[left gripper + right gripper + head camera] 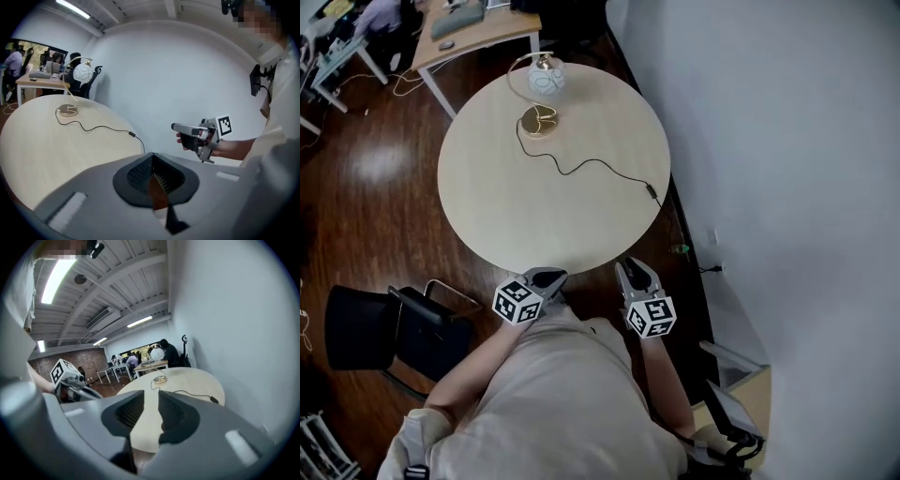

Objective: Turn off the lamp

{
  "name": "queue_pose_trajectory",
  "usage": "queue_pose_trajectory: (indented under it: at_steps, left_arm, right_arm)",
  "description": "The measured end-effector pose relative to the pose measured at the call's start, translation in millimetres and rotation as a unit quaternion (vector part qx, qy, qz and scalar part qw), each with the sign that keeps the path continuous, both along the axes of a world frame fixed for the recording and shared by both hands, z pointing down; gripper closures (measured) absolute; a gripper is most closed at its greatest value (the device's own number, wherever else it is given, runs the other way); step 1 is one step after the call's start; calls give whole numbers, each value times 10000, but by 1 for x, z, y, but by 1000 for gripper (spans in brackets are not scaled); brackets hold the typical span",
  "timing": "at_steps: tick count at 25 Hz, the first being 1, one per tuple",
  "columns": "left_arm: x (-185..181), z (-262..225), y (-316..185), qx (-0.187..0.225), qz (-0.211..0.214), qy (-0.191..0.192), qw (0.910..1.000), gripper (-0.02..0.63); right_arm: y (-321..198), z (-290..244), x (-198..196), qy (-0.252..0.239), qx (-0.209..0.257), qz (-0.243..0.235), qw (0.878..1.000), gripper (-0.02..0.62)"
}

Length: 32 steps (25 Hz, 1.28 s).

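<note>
The lamp (546, 81) has a white globe shade on a curved gold stem with a round gold base (538, 120). It stands at the far side of the round wooden table (487, 206). Its black cord runs across the table to an inline switch (652, 192) near the right rim. Both grippers hover at the near edge, well short of the lamp and switch. My left gripper (546, 279) (152, 161) is shut, pads meeting, nothing held. My right gripper (635, 274) (151, 399) is open, with a clear gap and nothing in it. The lamp shade (157, 353) shows far ahead in the right gripper view.
A white wall (787, 141) runs close along the table's right side, with a socket (712, 240) low on it. A black chair (366, 328) stands at the near left. A wooden desk (473, 37) with people seated stands behind the lamp. Dark wood floor surrounds the table.
</note>
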<state>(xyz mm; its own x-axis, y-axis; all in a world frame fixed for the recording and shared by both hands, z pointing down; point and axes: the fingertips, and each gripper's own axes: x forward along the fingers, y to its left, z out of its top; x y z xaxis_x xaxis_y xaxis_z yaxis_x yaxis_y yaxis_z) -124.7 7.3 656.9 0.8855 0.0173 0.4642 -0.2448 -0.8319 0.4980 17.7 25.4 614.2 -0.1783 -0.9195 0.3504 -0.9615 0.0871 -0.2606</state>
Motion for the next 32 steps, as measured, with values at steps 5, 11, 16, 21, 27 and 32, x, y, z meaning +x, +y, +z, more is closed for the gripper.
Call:
queue_pose_trajectory:
  at_steps: [5, 11, 16, 21, 27, 32]
  left_arm:
    - [41, -14, 28, 176, 413, -171, 9988, 606]
    - [74, -36, 77, 265, 854, -192, 9958, 606]
    - [83, -52, 130, 85, 812, -16, 9967, 606]
    - [57, -60, 188, 69, 1029, 88, 9946, 606]
    - [31, -68, 168, 238, 892, 285, 9953, 606]
    - [14, -80, 147, 362, 1032, 478, 9929, 606]
  right_arm:
    - [50, -37, 14, 18, 357, 179, 9992, 500]
    - [120, -64, 31, 37, 542, 753, 9957, 500]
    - [174, -55, 48, -103, 411, 1384, 9895, 520]
    - [201, -38, 26, -153, 259, 1350, 9904, 520]
    - [189, -36, -6, 370, -97, 1111, 9931, 519]
    - [170, -50, -29, 657, -251, 1277, 9893, 519]
